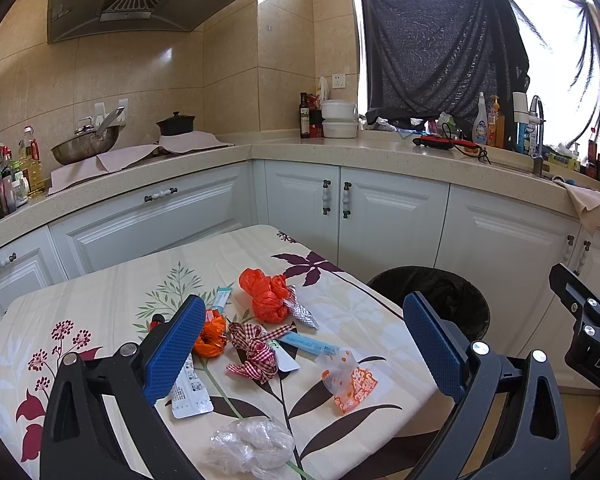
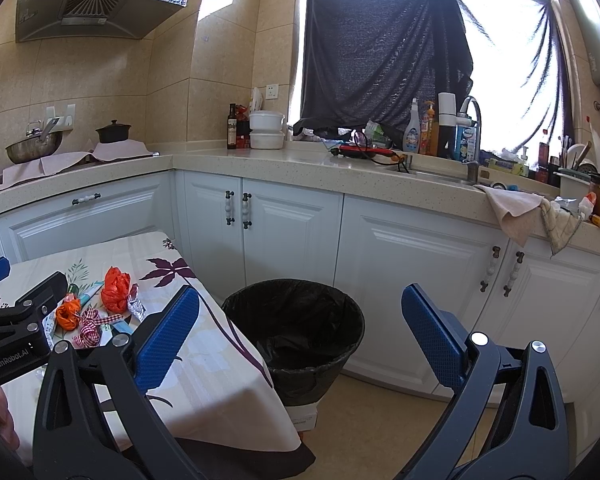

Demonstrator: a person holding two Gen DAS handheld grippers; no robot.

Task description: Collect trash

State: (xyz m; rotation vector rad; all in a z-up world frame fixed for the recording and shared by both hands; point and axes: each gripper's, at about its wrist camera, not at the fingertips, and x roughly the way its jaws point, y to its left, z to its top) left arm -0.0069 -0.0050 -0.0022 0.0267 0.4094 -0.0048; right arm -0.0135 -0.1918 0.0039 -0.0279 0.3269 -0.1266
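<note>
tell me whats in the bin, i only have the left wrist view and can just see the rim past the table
Observer: The right wrist view looks down into the black-lined bin; the visible part of the liner holds no trash.
Operator: is my right gripper holding anything
Observer: No. The right gripper is open with nothing between its pads, aimed at the bin.
Operator: whats under the bin
Observer: A low white box shows beneath its base, on the floor beside the tablecloth's hanging corner.
</note>
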